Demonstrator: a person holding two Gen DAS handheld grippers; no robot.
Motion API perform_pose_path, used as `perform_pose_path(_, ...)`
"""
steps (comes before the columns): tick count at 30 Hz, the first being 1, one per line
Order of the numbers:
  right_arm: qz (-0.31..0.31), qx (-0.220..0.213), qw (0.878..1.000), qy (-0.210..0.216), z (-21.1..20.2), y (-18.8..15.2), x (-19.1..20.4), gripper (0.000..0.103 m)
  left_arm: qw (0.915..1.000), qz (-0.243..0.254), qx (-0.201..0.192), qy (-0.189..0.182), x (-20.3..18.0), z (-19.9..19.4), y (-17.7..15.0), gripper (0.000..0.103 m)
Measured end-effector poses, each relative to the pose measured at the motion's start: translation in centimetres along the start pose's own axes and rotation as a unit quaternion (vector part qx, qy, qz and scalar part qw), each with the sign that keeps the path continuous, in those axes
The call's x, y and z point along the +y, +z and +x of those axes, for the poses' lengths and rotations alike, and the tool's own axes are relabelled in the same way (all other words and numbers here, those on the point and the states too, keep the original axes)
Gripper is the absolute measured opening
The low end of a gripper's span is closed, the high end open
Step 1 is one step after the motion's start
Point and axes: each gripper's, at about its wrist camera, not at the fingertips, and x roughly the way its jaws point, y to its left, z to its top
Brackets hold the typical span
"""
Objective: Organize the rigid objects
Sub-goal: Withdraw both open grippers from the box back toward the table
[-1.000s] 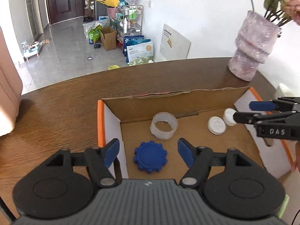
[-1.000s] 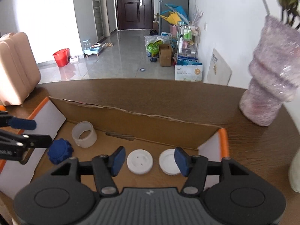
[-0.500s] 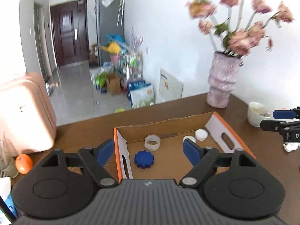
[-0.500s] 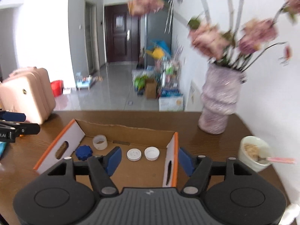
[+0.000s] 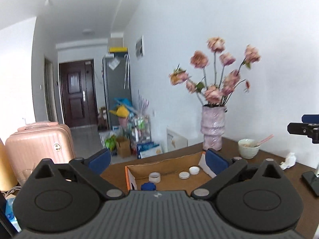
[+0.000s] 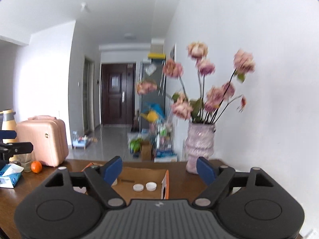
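Observation:
An open cardboard box [image 5: 169, 164] with orange edges sits on the brown table. In it lie a blue toothed cap [image 5: 148, 186], a clear plastic ring [image 5: 154, 177] and two white caps [image 5: 183, 175] [image 5: 194, 170]. My left gripper [image 5: 157, 159] hangs back above the box's near side, its jaws opening wide with nothing between them. My right gripper [image 6: 159, 170] is also drawn back from the box [image 6: 167, 181], its jaws opening and empty. The white caps [image 6: 138, 187] [image 6: 150, 186] show between its fingers. Each gripper's fingertips appear at the edge of the other's view.
A pink vase of flowers [image 5: 213, 131] stands behind the box. A bowl with a spoon [image 5: 248, 151], a crumpled tissue [image 5: 288, 160] and a dark flat device [image 5: 311, 181] lie to the right. An orange [image 6: 36, 166], a tissue pack [image 6: 10, 175] and a pink suitcase [image 6: 42, 141] are on the left.
Both grippers have pulled back and up from inside the box and tilted towards level. Their jaws have spread wider. The objects in the box have stayed where they were.

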Motion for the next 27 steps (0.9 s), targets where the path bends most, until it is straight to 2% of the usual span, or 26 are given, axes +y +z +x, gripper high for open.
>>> perform_pose_path(6,0.007,-0.046,0.999,-0.009,-7.9,-4.7,0.9,0.092,0.9991,-0.001,-0.039,-0.016,-2.4,-6.5,-3.4,0.103)
perform_pose_path(12,0.022,-0.046,0.998,-0.025,-13.7,-9.8,1.9,0.094,0.9979,-0.003,-0.054,-0.037,-3.6,-12.8,-7.6,0.103)
perform_pose_path(16,0.039,-0.043,0.997,-0.04,-16.9,-12.4,3.0,0.094,0.9978,-0.007,-0.057,-0.031,-3.5,-16.1,-10.4,0.103)
perform_pose_path(22,0.007,-0.006,0.998,-0.056,-19.9,-16.1,5.4,0.096,0.999,-0.015,-0.042,-0.006,-2.4,-20.3,-14.1,0.103)
perform_pose_path(27,0.037,0.007,0.998,-0.053,-19.7,-17.5,7.2,0.096,0.9992,-0.021,-0.034,0.009,-1.2,-22.6,-16.7,0.103)
